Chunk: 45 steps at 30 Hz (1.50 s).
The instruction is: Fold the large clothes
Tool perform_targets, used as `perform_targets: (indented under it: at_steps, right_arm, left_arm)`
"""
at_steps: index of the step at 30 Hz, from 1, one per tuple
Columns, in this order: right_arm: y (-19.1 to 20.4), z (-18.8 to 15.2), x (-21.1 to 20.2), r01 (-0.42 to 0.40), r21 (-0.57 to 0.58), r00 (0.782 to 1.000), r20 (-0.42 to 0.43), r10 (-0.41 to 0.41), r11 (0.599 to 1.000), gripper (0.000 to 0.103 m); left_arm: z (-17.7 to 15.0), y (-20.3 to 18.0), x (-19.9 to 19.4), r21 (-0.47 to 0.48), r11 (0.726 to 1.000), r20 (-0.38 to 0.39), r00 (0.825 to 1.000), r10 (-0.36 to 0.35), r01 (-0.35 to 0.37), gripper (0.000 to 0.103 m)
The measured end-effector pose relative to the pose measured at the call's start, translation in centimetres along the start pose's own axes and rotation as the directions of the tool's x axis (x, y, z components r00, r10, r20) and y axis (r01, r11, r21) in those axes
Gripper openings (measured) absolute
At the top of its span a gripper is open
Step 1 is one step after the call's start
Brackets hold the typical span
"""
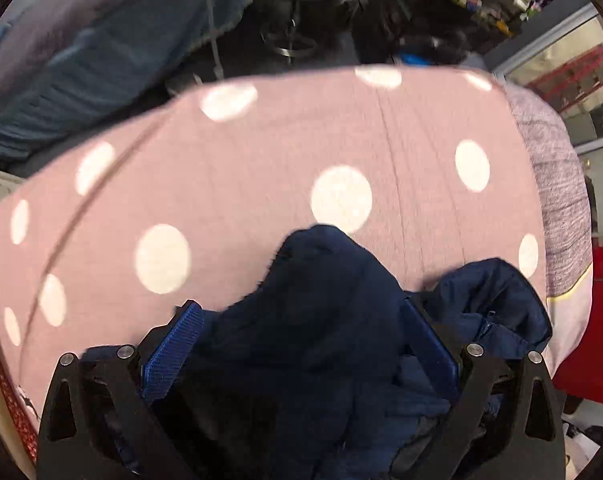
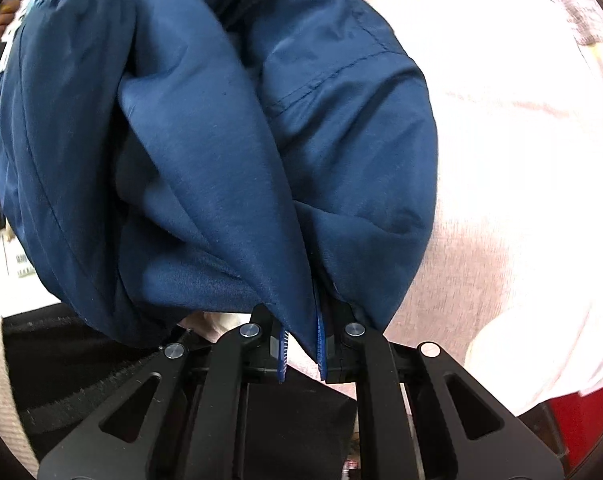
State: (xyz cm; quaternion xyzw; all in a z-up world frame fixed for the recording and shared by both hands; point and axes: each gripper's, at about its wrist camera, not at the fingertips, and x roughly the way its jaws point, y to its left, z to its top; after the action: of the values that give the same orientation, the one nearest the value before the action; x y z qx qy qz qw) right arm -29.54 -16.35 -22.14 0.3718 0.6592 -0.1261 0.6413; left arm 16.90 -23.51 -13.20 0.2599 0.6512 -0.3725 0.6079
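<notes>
Pink polka-dot bedspread (image 1: 261, 152) carries a bunched, creased navy jacket (image 2: 229, 152).

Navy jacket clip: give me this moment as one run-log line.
left gripper: open wide, navy jacket bunched between the fingers | right gripper: shut on jacket fold | surface: pink dotted sheet | fold: not finished

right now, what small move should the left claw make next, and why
Probably close the left claw on the jacket. Its jaws stand wide with dark fabric bunched between them, not pinched, while the right claw is shut on a fold of jacket over the dotted sheet. Both need a hold to make a fold.
</notes>
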Motion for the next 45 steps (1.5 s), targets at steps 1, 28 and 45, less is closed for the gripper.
perform_targets:
  at_steps: [1,28,45]
  right_arm:
    - [-0.7,-0.3,0.0,0.004,0.006,1.0,0.001,-0.004,1.0,0.011]
    - [2.8,5.0,-26.7,0.308,0.021,0.7,0.672,-0.241,0.951,0.01]
    - [3.5,10.0,-47.2,0.322,0.095,0.328,0.922,-0.205,0.942,0.001]
  left_arm:
    - [0.4,-0.5,1.5,0.017,0.999,-0.048,0.998,-0.035,0.036,0.096]
    - [-24.3,19.8,-27.9,-0.549,0.835,0.515,0.801,0.307,0.033,0.009]
    - [-33.9,25.2,-34.6,-0.709,0.701,0.53,0.711,0.462,0.072,0.012]
